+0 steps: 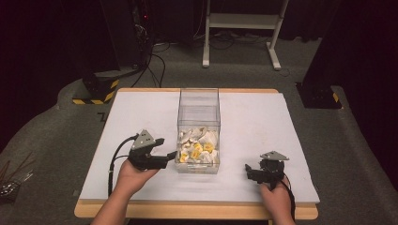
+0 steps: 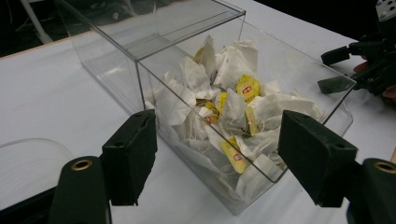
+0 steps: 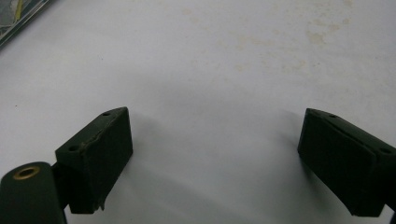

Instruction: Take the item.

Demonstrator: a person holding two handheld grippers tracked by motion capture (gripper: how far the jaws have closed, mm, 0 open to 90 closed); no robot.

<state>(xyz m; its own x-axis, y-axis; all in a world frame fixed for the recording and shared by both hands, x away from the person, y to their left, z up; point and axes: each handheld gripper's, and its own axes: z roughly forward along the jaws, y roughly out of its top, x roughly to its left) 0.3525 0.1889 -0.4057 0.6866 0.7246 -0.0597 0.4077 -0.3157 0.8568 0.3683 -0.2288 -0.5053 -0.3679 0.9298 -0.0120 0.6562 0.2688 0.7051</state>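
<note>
A clear plastic box (image 1: 199, 101) stands in the middle of the white table (image 1: 141, 112), its near half holding a heap of white tea bags (image 1: 199, 150) with yellow tags. My left gripper (image 1: 170, 156) is open, its tips just left of the box's near corner. In the left gripper view the wide-apart jaws frame the box (image 2: 116, 60) and the tea bags (image 2: 233, 112), and the left gripper (image 2: 217, 154) holds nothing. My right gripper (image 1: 250, 171) rests open near the front right, apart from the box. Its jaws hover over bare table (image 3: 210, 70), and the right gripper (image 3: 215, 158) is empty.
The table has a wooden front edge (image 1: 197, 210). On the floor behind stand a white frame (image 1: 244, 23), a black-and-yellow striped base (image 1: 96, 91) and cables. A clear curved object (image 2: 28, 158) lies at the lower left of the left gripper view.
</note>
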